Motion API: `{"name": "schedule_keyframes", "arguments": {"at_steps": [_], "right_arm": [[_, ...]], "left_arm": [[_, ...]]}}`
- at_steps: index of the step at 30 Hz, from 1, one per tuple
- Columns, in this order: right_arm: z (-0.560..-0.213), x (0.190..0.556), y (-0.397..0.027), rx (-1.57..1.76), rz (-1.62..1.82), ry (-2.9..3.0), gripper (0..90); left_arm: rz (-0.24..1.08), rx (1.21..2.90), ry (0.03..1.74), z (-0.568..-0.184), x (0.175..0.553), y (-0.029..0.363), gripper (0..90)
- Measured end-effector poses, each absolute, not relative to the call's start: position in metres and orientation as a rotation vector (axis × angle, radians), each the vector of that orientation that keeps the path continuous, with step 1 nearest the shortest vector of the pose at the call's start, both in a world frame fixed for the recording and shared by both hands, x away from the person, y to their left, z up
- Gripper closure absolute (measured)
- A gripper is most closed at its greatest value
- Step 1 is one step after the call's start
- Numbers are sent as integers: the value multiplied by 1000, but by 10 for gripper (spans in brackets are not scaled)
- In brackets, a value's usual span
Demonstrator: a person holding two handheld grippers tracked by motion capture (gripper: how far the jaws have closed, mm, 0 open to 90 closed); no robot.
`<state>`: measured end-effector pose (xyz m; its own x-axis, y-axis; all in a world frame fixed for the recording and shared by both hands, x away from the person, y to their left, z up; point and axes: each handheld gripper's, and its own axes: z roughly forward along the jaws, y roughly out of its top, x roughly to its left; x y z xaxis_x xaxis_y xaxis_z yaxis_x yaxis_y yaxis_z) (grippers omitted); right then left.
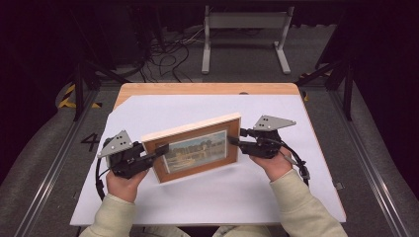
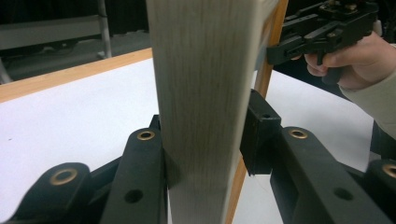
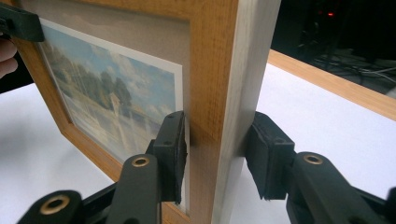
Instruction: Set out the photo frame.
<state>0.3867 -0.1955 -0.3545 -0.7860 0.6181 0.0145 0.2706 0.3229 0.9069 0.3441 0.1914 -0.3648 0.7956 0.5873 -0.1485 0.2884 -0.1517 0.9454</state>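
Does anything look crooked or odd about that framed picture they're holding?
Yes: the picture frame stands upright on edge, tilted, its right end higher. The left gripper and right gripper clamp its two ends. No damage visible.

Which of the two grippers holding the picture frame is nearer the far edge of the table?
The right gripper, at the right end of the frame; the left gripper sits closer to the person.

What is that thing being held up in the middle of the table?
On the white table, between the two hand-held grippers, stands a wooden picture frame. It has an orange-brown front, pale sides, and holds a landscape print.
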Motion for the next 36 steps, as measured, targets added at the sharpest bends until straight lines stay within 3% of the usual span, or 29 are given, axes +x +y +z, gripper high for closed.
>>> {"name": "schedule_keyframes", "arguments": {"at_steps": [16,36], "right_arm": [[-355,369,-217,930,1387,2193,618],[-366,366,-227,1023,1295,2188,615]], "left_arm": [[297,1756,665,-368,372,167,587],[198,1778,683,-387,403,155,530]]}}
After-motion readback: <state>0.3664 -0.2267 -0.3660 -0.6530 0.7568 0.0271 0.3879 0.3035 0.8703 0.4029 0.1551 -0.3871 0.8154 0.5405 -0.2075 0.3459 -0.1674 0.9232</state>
